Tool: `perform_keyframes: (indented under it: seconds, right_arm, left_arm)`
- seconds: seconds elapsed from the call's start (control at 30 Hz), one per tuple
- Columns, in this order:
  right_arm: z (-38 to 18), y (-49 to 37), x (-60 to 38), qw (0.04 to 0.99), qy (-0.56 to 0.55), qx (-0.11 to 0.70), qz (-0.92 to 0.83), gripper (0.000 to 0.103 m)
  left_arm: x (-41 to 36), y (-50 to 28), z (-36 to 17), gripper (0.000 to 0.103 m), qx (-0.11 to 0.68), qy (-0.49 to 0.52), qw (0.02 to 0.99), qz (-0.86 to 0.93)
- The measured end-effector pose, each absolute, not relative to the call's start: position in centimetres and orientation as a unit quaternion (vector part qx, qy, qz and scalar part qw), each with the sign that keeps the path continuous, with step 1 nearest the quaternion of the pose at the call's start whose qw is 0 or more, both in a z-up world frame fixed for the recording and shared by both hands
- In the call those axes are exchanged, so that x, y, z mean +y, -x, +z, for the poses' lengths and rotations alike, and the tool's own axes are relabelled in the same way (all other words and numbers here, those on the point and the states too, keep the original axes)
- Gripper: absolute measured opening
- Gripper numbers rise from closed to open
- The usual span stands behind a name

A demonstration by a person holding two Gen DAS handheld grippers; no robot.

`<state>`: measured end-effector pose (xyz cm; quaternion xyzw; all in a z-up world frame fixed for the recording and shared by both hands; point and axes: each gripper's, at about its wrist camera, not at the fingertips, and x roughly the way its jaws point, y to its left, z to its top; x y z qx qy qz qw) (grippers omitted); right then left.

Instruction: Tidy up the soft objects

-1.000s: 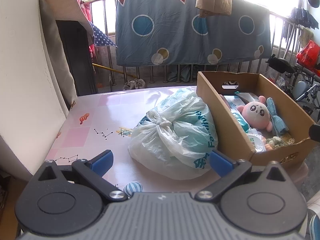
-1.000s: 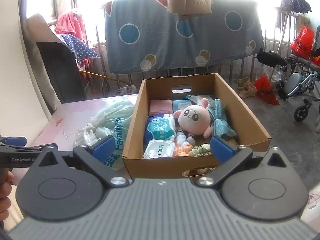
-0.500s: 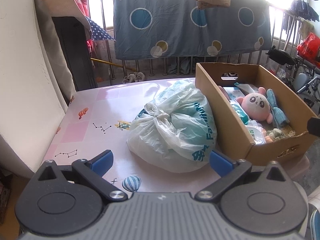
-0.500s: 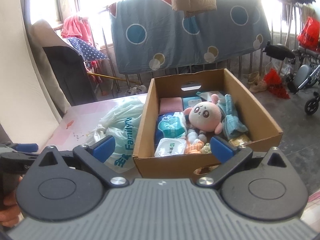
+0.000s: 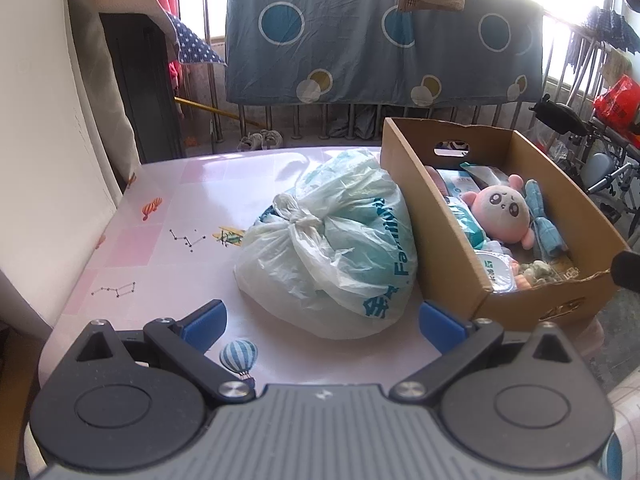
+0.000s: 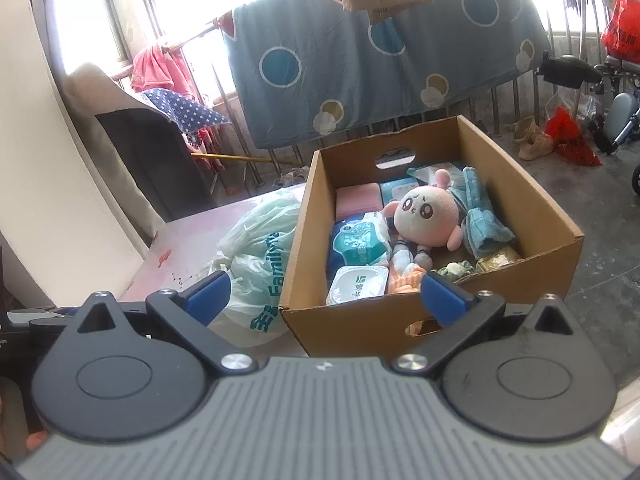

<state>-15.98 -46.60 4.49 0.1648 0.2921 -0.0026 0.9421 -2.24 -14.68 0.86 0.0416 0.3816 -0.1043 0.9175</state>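
Note:
A knotted white and teal plastic bag (image 5: 332, 252) (image 6: 256, 264) lies on the pink table (image 5: 168, 216), leaning against a cardboard box (image 5: 444, 240) (image 6: 304, 216). Inside the box lie a pink plush doll (image 5: 504, 212) (image 6: 428, 212), a blue cloth (image 6: 480, 220), a pink folded cloth (image 6: 356, 200) and wipe packs (image 6: 360, 244). My left gripper (image 5: 322, 322) stands open and empty just in front of the bag. Above the box's near wall my right gripper (image 6: 324, 296) is open and empty too.
A white wall panel (image 5: 44, 120) borders the table's left side. Behind the table a blue dotted sheet (image 5: 380, 40) hangs on a railing. A wheelchair (image 6: 616, 120) and red bags (image 6: 572, 136) stand on the floor to the right.
Both grippers have pulled back and tilted a little, so bag and box sit slightly farther off and lower in view. The right view has swung left. Both stay open.

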Motion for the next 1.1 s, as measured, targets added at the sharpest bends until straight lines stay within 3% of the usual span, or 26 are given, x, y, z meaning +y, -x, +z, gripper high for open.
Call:
perform_keyframes:
  seconds: [1.1]
  right_arm:
    - [0.6, 11.3, -47.9, 0.907, -0.140, 0.397, -0.009, 0.102]
  left_arm:
    - [-19.7, 1.6, 0.2, 0.103, 0.403, -0.054, 0.904, -0.133]
